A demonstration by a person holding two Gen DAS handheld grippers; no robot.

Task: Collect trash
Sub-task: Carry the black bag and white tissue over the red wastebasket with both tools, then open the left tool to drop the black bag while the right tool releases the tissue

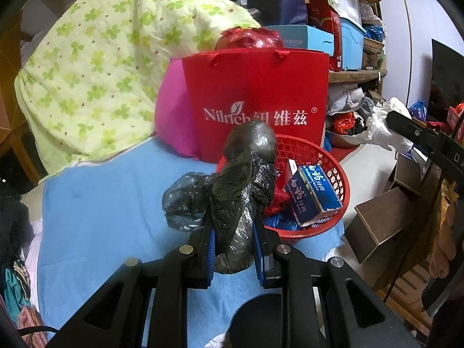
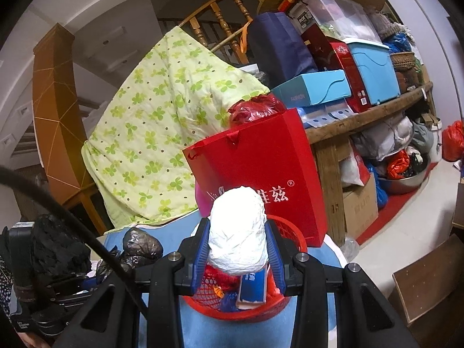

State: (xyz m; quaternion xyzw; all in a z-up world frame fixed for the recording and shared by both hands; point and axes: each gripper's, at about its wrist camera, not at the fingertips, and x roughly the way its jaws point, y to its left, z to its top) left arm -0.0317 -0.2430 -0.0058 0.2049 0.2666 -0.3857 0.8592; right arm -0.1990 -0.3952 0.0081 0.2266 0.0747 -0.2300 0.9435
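Here we note both claws loaded. The left gripper (image 1: 234, 246) has its 2 blue-padded fingers closed narrowly on a crumpled black plastic bag (image 1: 243, 185), which stands up from the pads and partly overlaps the near-left rim of the red basket (image 1: 342, 179). We see the right gripper (image 2: 237, 258) pressed on a white wad of crumpled wrapping (image 2: 237, 232), held above the same basket, whose rim shows beneath it. In the left wrist view that white wad (image 1: 380, 127) appears at far right, well apart from the black bag and higher than the basket. Inside the basket we record a blue box (image 1: 314, 194) lying tilted, with red and blue plastic scraps under it. The basket sits on a blue cloth (image 1: 110, 203), touching or just in front of a red paper bag (image 1: 258, 98) with white lettering. A green clover-print quilt (image 1: 110, 58) lies at far left, with a pink cushion (image 1: 174, 116) between quilt and red bag.
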